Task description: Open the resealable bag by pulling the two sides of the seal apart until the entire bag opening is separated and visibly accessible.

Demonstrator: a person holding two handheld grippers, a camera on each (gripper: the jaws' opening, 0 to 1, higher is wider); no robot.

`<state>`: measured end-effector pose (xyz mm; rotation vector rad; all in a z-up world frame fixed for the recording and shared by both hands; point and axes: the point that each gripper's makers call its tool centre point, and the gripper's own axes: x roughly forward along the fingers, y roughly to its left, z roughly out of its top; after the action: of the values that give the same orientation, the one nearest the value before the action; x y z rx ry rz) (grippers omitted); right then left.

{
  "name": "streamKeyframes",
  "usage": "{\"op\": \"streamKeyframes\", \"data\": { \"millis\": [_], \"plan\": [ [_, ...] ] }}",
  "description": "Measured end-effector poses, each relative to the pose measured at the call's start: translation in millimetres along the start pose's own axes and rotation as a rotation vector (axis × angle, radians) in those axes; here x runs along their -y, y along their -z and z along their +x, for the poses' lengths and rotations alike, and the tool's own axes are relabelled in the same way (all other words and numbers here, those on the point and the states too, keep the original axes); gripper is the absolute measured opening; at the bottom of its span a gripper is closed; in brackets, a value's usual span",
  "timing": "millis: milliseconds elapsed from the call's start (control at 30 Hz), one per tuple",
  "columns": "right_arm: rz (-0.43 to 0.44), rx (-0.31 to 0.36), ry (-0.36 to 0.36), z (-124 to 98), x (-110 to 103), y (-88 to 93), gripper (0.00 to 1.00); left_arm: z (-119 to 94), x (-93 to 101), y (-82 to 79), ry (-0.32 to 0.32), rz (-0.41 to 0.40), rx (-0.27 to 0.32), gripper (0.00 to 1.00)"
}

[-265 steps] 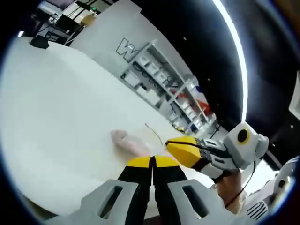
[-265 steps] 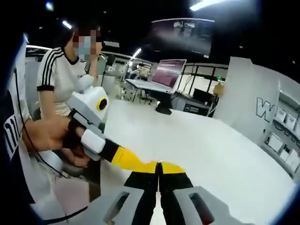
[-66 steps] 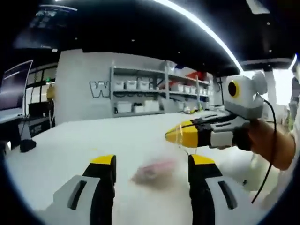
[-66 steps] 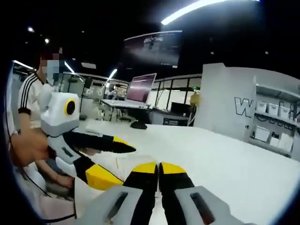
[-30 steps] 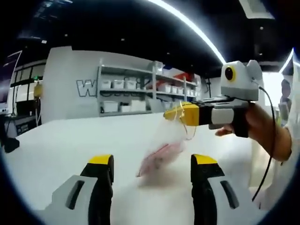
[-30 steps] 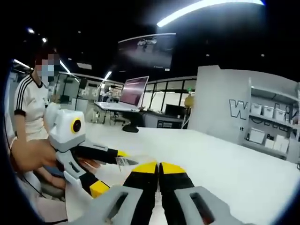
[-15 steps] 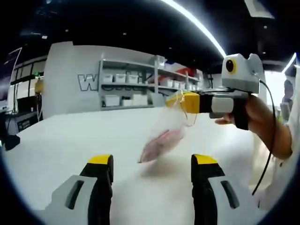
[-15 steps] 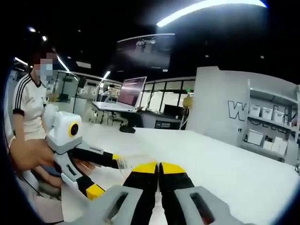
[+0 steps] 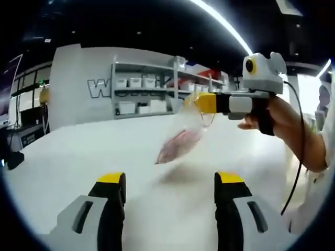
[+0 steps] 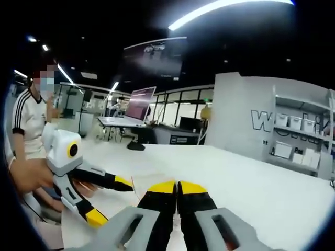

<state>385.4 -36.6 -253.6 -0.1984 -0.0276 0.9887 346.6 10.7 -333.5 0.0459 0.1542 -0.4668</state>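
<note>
**Now one side of the bag is held, the other side waits**

Your right gripper [image 9: 201, 103] has its yellow-tipped jaws closed on the top edge of the clear resealable plastic bag with pink contents [image 9: 180, 142], and the bag hangs in the air above the wide white table [image 9: 78, 157], not touching it. Your left gripper [image 9: 170, 180] has its jaws wide apart, low and near the bag but free of it.

I judge that the seal is not yet pulled apart. The next move calls for you to bring the left gripper up to the bag's top edge, just beside the right gripper, and to catch only the free side of the seal.

Room is good: the table is bare under the bag, and the white shelving with boxes [image 9: 149, 94] is well apart. The black cable [image 9: 298, 130] hangs by your hand [image 9: 285, 123]; keep it away from the bag.
</note>
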Motion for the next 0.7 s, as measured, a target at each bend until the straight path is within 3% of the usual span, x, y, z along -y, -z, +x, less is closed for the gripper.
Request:
{"op": "streamKeyframes", "data": {
  "millis": [700],
  "plan": [
    [-0.003, -0.009, 0.024, 7.4, 21.0, 0.8, 0.00, 0.2, -2.7, 2.3, -0.001, -0.014, -0.001, 0.68]
  ]
}}
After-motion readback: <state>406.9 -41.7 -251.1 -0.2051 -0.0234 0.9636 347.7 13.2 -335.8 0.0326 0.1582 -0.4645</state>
